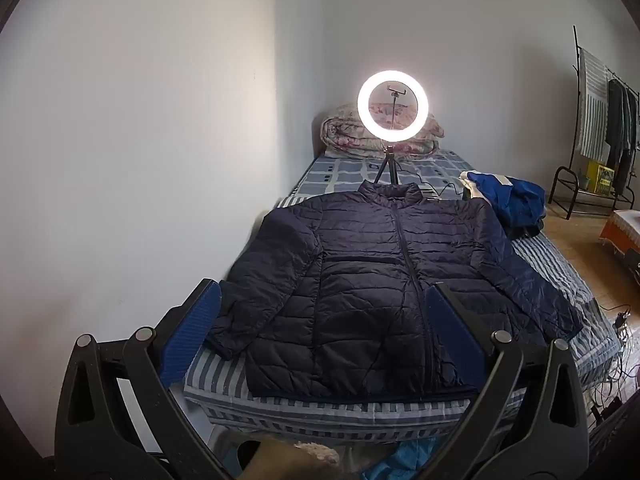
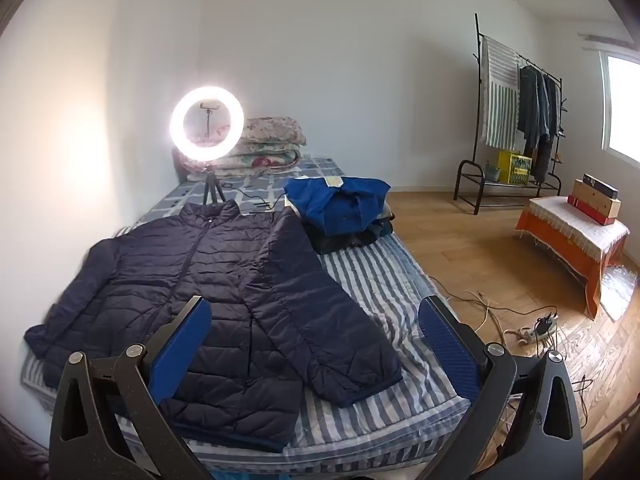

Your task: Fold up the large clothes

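A dark navy quilted jacket [image 1: 372,276] lies flat and face up on the striped bed [image 1: 320,408], zipped, collar toward the far end, both sleeves spread out at its sides. It also shows in the right wrist view [image 2: 208,292]. My left gripper [image 1: 324,320] is open and empty, held above the jacket's hem near the bed's front edge. My right gripper [image 2: 316,332] is open and empty, held above the jacket's right sleeve [image 2: 328,320] and the bed [image 2: 380,280].
A lit ring light on a tripod [image 1: 393,112] stands behind the collar, its cable on the bed. Folded blue clothes [image 2: 340,204] are piled at the far right of the bed. Rolled quilts [image 2: 268,144] lie at the head. A clothes rack [image 2: 516,120], an orange-covered bench [image 2: 568,236] and floor cables [image 2: 536,324] are to the right.
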Demonstrator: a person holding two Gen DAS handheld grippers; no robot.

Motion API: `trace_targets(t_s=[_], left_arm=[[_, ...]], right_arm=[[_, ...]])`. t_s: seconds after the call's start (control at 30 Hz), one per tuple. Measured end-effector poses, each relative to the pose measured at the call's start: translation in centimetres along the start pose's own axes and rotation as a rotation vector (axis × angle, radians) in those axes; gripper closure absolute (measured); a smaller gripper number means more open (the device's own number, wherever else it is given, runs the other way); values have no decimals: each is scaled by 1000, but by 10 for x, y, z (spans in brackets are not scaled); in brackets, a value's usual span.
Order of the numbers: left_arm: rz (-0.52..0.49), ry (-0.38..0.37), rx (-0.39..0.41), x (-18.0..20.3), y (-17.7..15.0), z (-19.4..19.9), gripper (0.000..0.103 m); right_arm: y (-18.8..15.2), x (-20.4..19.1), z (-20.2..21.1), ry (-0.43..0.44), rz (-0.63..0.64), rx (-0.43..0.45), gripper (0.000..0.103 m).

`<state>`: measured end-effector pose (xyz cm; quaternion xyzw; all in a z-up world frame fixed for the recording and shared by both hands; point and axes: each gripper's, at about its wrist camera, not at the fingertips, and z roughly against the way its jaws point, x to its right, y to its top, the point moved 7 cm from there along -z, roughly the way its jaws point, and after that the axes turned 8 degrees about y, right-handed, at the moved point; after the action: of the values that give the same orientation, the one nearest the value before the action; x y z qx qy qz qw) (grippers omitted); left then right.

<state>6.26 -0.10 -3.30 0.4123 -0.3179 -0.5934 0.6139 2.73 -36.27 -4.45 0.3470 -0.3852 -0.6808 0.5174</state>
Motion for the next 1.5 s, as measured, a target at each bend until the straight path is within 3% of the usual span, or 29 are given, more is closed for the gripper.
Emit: trace_targets(t_s=[0.53,0.6,0.93,1.5], left_arm=[[30,-1,36,7,-5,12,0],[41,-3,20,-3,8,9,0],[50,5,28,-7,11,10,0],[53,31,51,-9,13,10,0]], right_arm=[[8,7,11,-4,-37,38,0],[9,7,12,-5,-36,37,0],[11,7,13,-1,-44,58,0],[8,9,8,7,-77,32,0]])
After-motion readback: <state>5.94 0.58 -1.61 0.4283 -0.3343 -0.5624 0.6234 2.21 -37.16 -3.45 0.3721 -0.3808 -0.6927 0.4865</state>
